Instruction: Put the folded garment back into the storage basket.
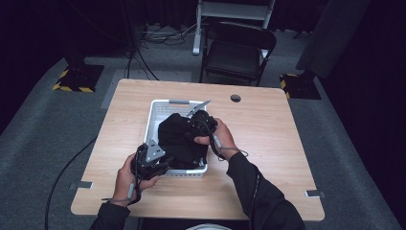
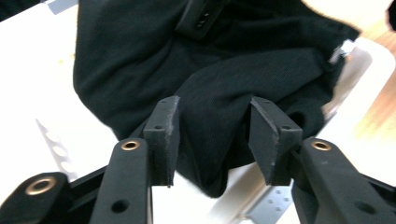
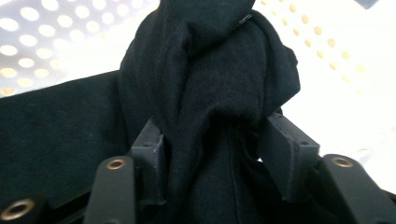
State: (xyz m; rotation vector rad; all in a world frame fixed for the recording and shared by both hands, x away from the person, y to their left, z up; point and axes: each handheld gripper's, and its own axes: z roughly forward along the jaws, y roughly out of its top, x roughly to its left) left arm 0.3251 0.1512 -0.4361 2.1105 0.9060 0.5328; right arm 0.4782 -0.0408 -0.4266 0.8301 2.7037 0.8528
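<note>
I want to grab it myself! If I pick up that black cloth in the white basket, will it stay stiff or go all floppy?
Probably floppy: the black cloth lies bunched and creased in the white basket, and one corner sags over the rim. Likely light too, since soft folds stand up between the right claw pads. It may slip: it hangs loose between the left claw pads.

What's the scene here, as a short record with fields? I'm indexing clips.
cloth: black cloth bunched in the basket
basket: white basket on the table
left gripper: left gripper open, a cloth fold between its jaws
right gripper: right gripper open around bunched cloth
</note>
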